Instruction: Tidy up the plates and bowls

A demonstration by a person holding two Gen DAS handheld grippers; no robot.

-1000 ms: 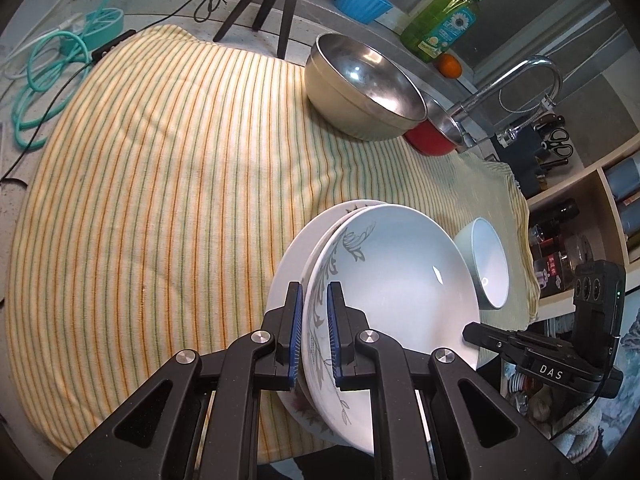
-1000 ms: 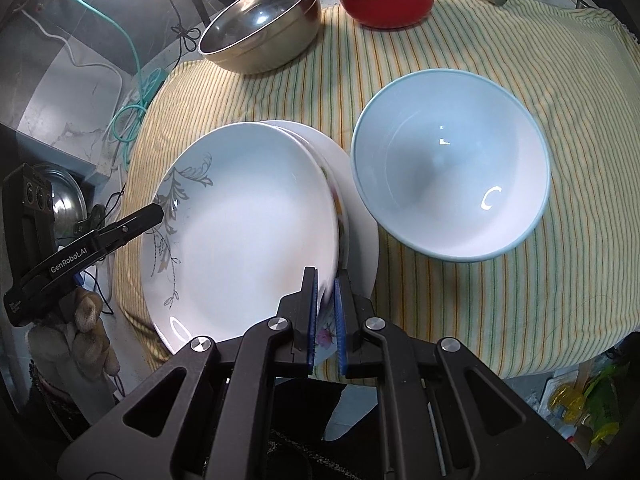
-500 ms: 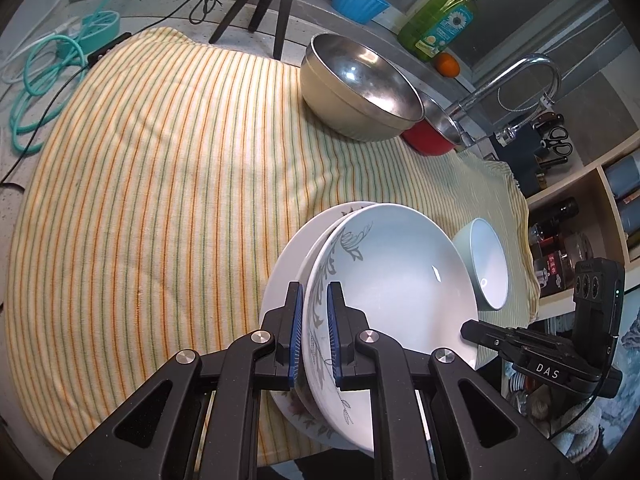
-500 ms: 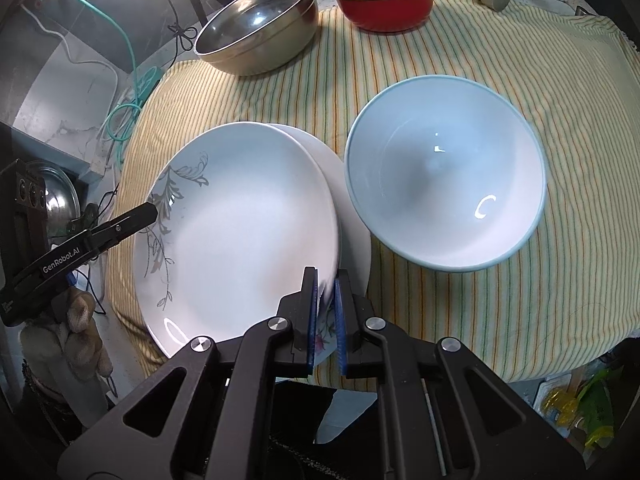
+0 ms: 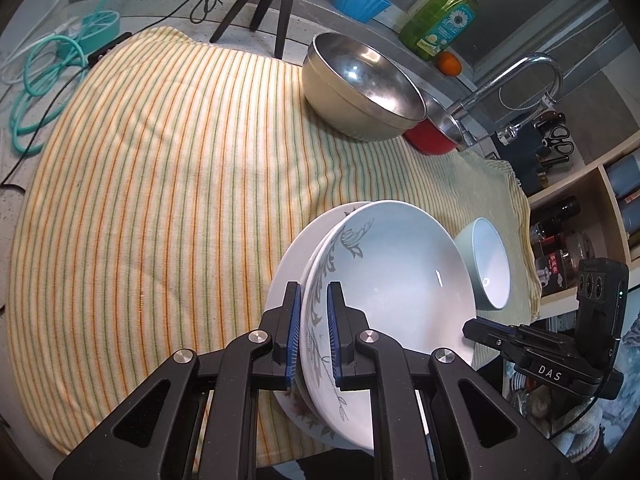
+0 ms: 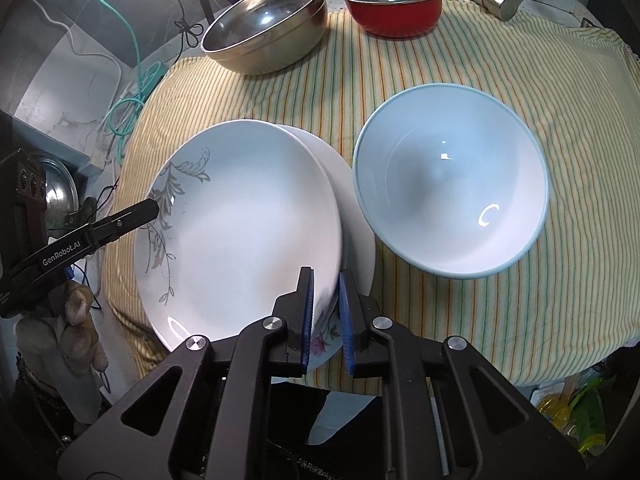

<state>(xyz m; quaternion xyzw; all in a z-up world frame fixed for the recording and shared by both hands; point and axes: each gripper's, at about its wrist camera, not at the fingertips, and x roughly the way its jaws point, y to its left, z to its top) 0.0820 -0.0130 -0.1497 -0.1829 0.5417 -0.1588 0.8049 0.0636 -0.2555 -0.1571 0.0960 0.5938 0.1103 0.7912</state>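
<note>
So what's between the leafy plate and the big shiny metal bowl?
Just bare striped cloth. In the right wrist view nothing sits between the leaf-patterned plate and the steel bowl.

A white plate point(image 6: 248, 232) with a grey leaf-and-vine motif is seen above a second white plate point(image 6: 356, 236) edged with pink flowers. A pale blue-rimmed white bowl point(image 6: 448, 196) is set on a yellow cloth point(image 5: 160, 184) striped in orange and green. A silver steel bowl point(image 5: 360, 88), a red pot point(image 6: 394, 6) and a green soap bottle point(image 5: 444, 20) are pictured behind.
</note>
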